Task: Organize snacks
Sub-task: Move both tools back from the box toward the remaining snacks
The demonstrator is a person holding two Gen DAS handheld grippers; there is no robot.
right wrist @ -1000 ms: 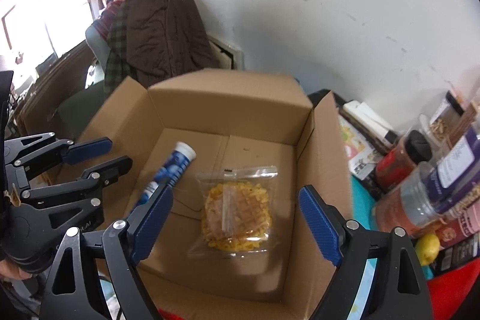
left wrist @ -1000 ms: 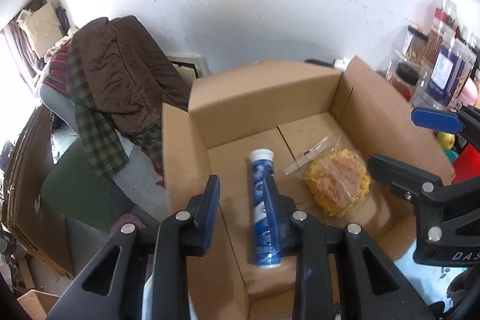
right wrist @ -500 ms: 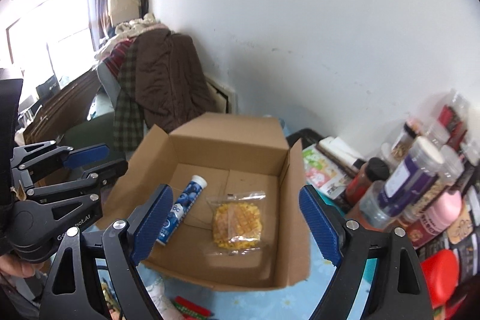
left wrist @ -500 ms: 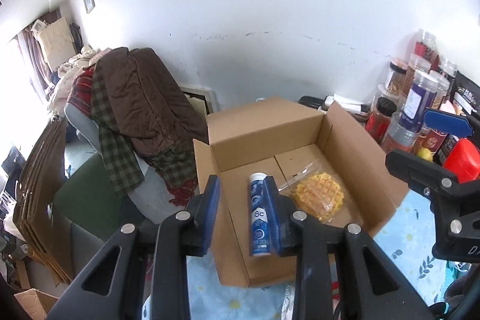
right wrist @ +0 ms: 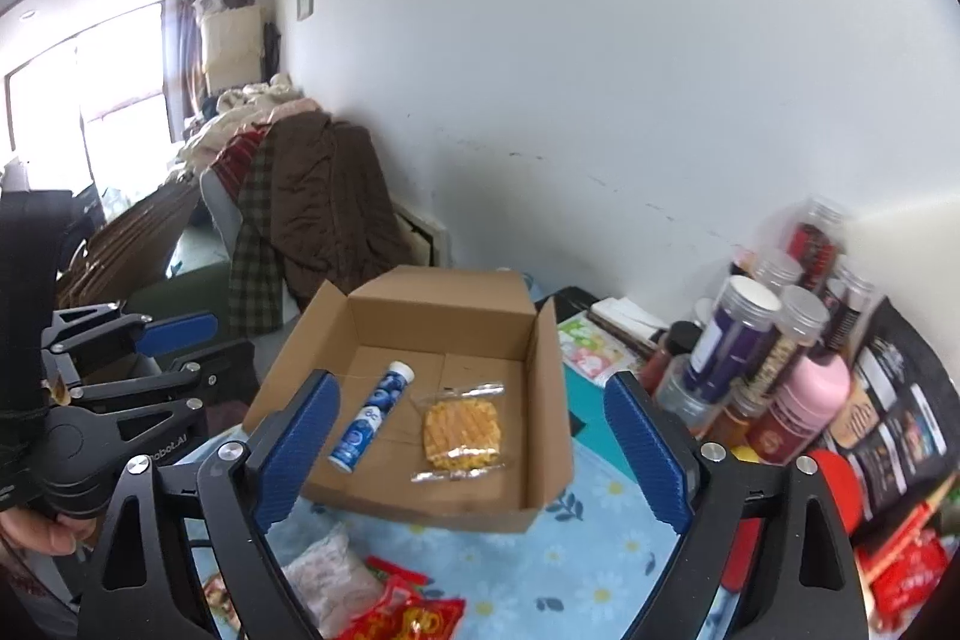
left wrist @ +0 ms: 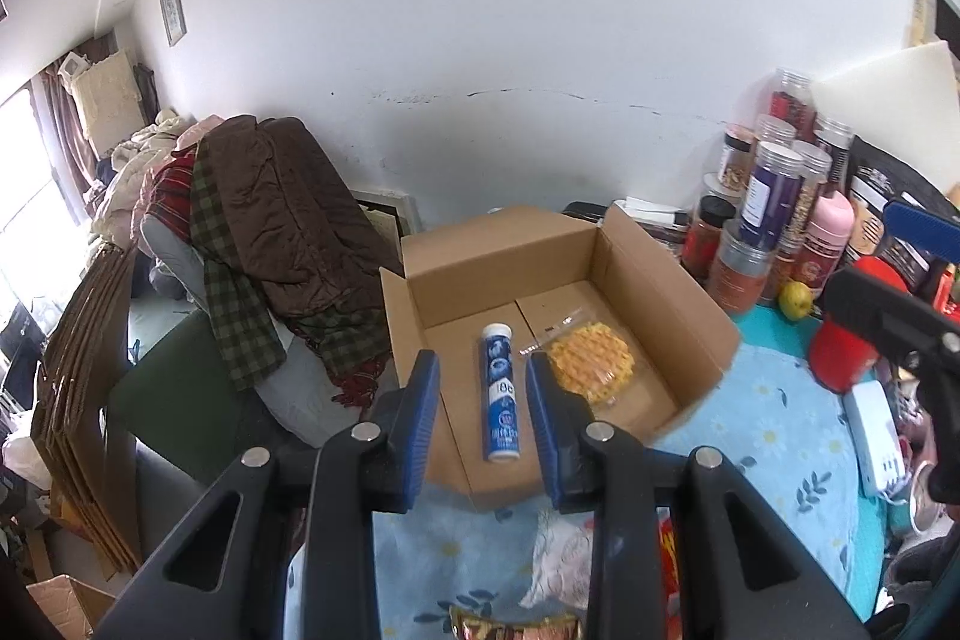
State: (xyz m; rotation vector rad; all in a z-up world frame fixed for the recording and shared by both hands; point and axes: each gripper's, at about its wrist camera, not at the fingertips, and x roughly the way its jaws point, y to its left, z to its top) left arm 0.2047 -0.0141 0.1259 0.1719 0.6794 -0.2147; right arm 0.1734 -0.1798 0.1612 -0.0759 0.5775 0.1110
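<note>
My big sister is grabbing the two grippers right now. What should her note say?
Left gripper: open, empty, held back from the cardboard box.
Right gripper: open wide, empty, also back from the box.
Done: blue tube and waffle bag lie side by side on the box floor.
Left: the red packet and pale packet on the blue flowered cloth near you probably go in next.

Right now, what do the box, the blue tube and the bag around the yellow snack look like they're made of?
The box looks like brown corrugated cardboard, matte, with folded flaps and creased walls. The blue tube seems to be rigid plastic with a glossy printed label and a white cap; plastic is a guess. The bag around the yellow snack looks like thin clear plastic film: shiny, see-through, with crimped ends.
</note>
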